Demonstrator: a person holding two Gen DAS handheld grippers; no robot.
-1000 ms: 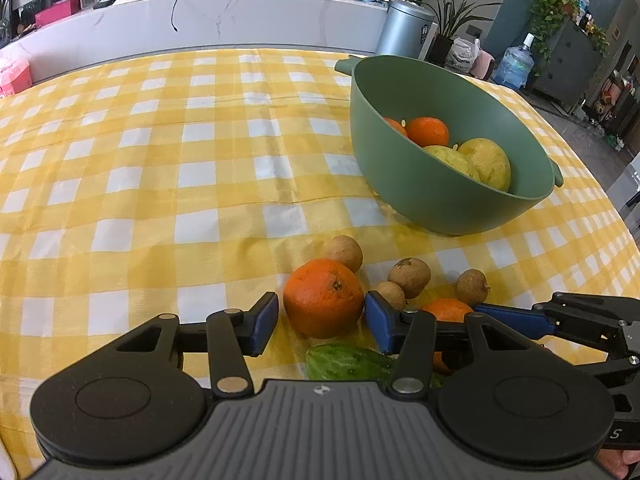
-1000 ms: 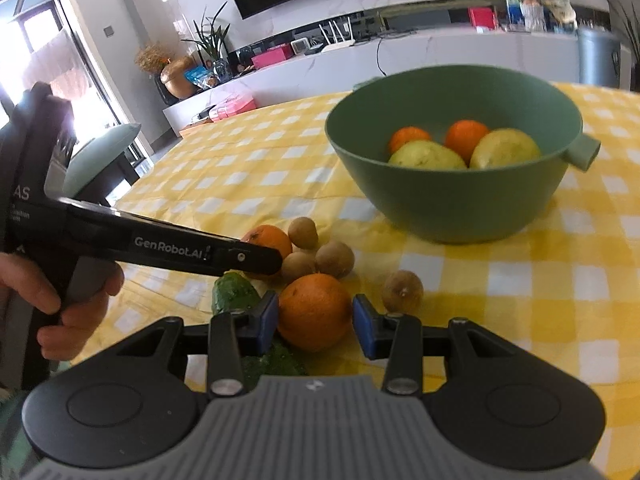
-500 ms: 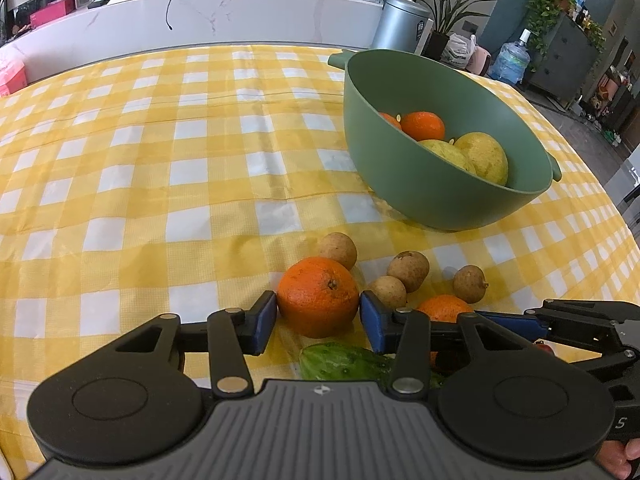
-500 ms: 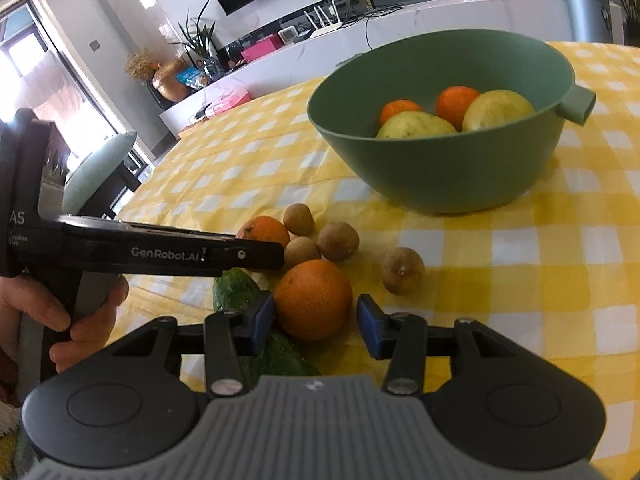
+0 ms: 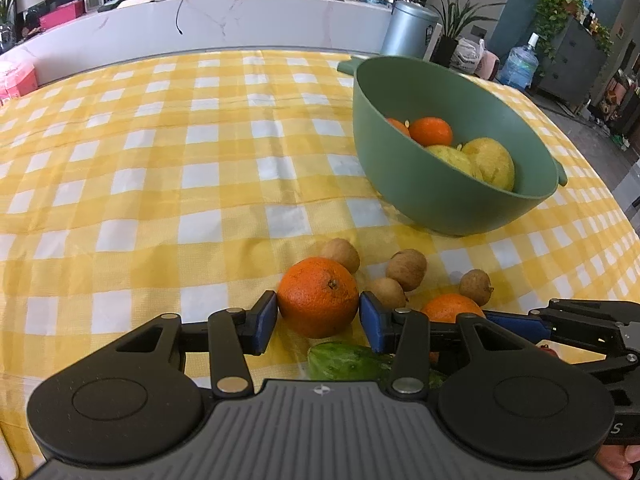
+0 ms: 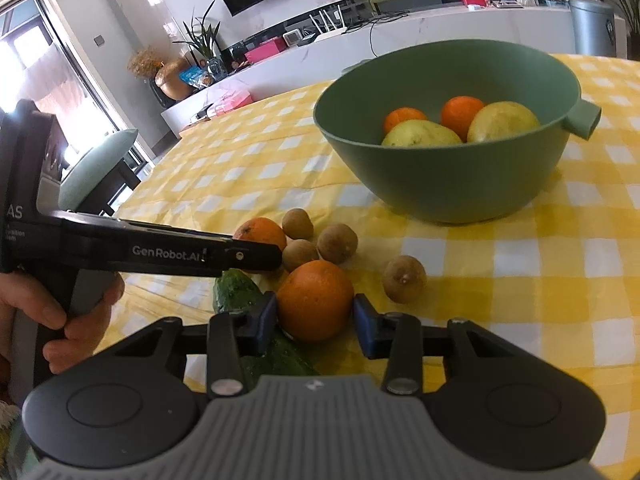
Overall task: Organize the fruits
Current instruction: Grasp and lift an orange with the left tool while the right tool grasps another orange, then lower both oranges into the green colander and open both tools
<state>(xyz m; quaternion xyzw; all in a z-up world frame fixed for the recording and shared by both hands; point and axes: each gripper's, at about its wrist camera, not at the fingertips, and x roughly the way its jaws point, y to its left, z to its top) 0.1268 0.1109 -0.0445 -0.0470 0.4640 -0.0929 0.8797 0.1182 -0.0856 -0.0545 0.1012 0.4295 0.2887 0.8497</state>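
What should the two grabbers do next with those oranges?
Probably lift both, then carry them to the green bowl. The left gripper has its pads against one orange. The right gripper, whose jaws have just been closing, appears shut on the other orange. Both oranges look to be sitting on the checked cloth, and the bowl already holds oranges and yellow fruit.

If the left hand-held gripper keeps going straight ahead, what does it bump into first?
Probably the orange sitting between its blue pads; its jaws have just been closing around it. Past that lies a small brown fruit, though depth is hard to judge.
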